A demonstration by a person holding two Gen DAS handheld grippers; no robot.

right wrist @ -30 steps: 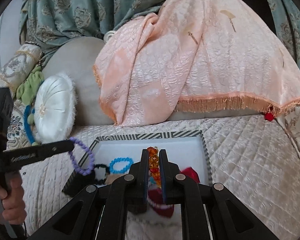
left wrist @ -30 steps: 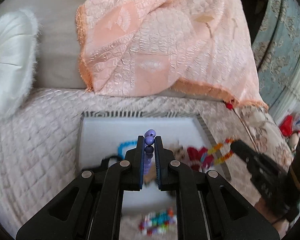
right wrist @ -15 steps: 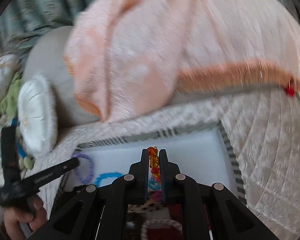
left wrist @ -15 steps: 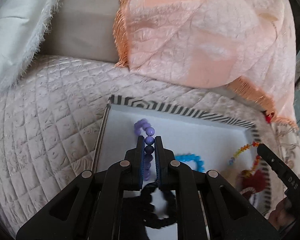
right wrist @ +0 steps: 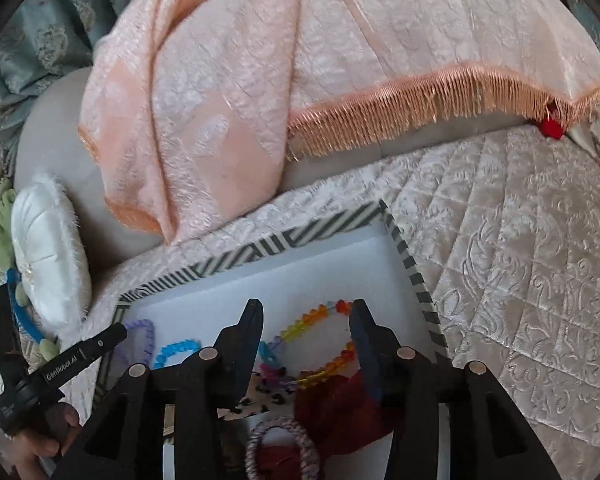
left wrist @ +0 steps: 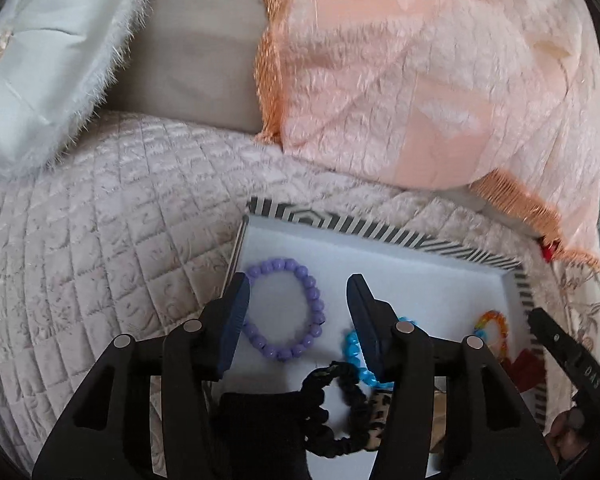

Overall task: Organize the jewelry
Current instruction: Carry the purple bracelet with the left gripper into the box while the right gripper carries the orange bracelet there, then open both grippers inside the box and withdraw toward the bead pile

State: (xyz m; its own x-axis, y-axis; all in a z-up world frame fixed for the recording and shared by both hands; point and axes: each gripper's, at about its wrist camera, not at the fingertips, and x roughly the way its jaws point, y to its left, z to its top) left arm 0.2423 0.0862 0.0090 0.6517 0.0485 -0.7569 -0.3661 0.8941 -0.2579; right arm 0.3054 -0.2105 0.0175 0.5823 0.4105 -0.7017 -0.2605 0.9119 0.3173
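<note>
A white tray with a striped rim [left wrist: 384, 236] [right wrist: 260, 248] sits on the quilted sofa seat. My left gripper [left wrist: 298, 290] is open above a purple bead bracelet [left wrist: 312, 292] that lies flat in the tray's far left corner. My right gripper [right wrist: 306, 314] is open over a rainbow bead bracelet [right wrist: 312, 318] lying in the tray's far right part; it also shows in the left wrist view [left wrist: 494, 320]. A blue bead bracelet [left wrist: 354, 346] [right wrist: 176, 350], a black scrunchie [left wrist: 340, 384] and a leopard-print one [right wrist: 266, 394] lie nearer me.
A red scrunchie [right wrist: 340, 404] and a pink braided band [right wrist: 284, 440] lie at the tray's near right. A peach fringed throw [right wrist: 300, 60] drapes the sofa back. A white round cushion [right wrist: 48, 240] [left wrist: 40, 60] stands at the left.
Both grippers lowered to the tray and opened. The purple bracelet dropped from the left jaws and the rainbow bracelet from the right jaws; both now lie on the tray floor.
</note>
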